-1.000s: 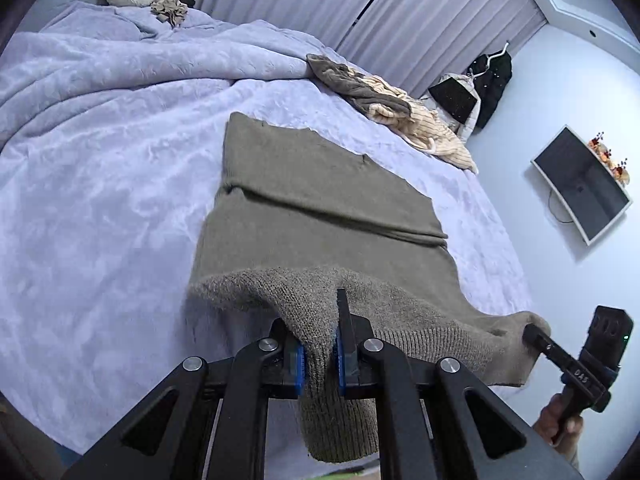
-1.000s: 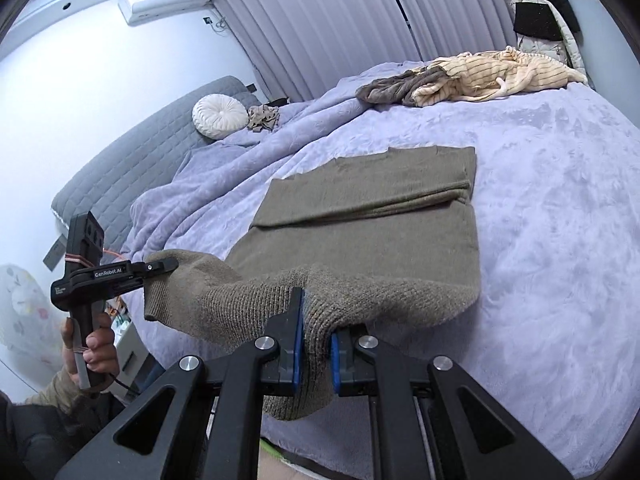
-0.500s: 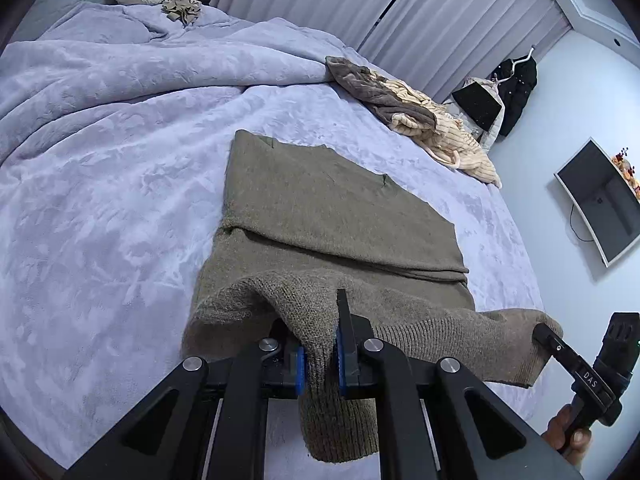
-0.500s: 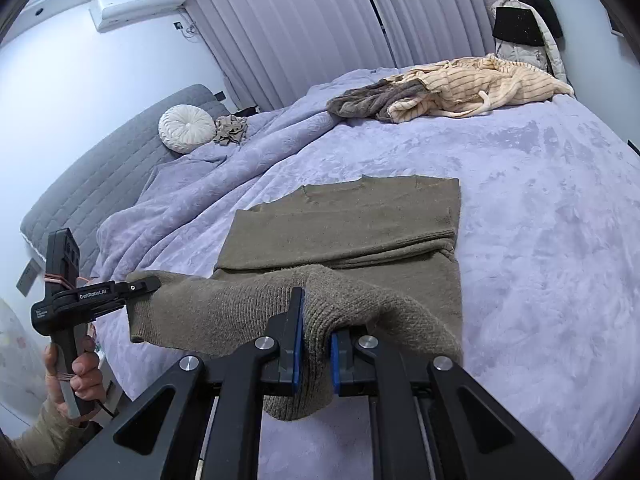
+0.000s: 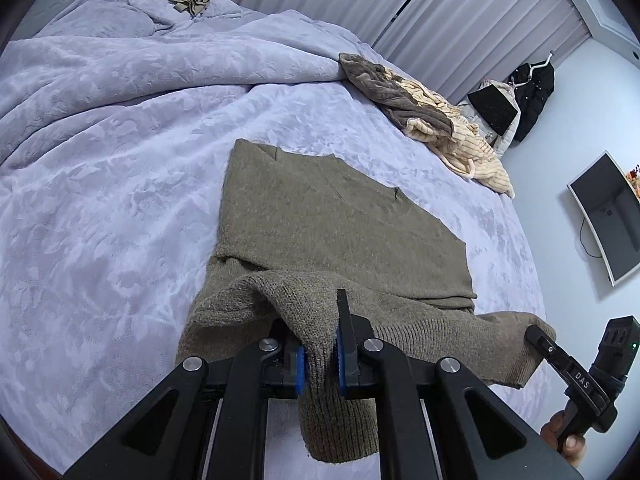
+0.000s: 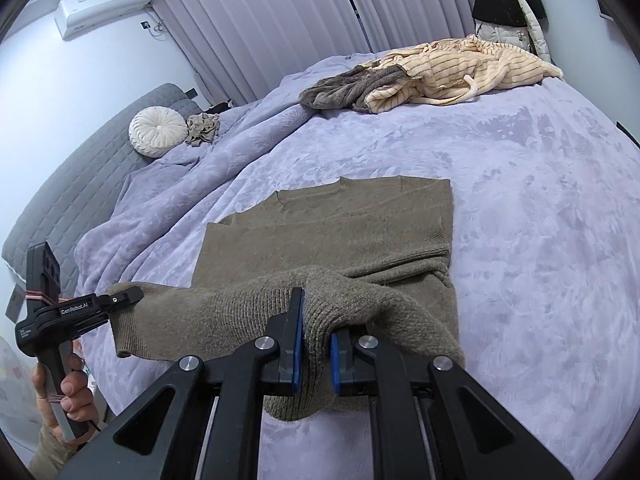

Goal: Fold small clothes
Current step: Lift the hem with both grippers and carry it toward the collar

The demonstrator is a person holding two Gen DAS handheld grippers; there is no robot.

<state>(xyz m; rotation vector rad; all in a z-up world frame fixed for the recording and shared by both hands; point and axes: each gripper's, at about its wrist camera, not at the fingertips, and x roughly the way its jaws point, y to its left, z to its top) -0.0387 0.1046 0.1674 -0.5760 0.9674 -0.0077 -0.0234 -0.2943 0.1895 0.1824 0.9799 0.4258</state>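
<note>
**Hem-to-collar fold, olive knit sweater: mid-carry**

Grips. Left gripper (image 5: 319, 354) clenched on a bunched pinch of the sweater's bottom edge; knit spills down between and below the blue pads (image 5: 301, 370). Right gripper (image 6: 316, 354) likewise clenched on the opposite end of the same edge. Each device also shows in the other's view, with a hand (image 6: 66, 398) on its handle, and the hem hangs as a lifted band between them.

Item. Olive sweater (image 5: 320, 216), knitted, lying on the lavender bedspread (image 5: 120, 168). Collar end flat and farthest from the grippers; a folded-in layer, apparently a sleeve, lies across the body. Near end raised off the bed and arched over.

Step in hand. Judged to be the lengthwise fold, bottom edge being brought over toward the collar. Fold incomplete: the hem is held above the lower part of the garment, short of the shoulders.

Next move calls for. Both ends carried forward level and evenly, hem kept taut enough not to sag in the middle, then laid on the upper part with edges squared before either grip lets go. Uneven travel would likely skew the fold.

Surroundings. Unfolded heap of cream striped and grey-brown clothes (image 6: 424, 72) at the far side of the bed, well apart. Round white cushion (image 6: 158, 132) by the headboard.
</note>
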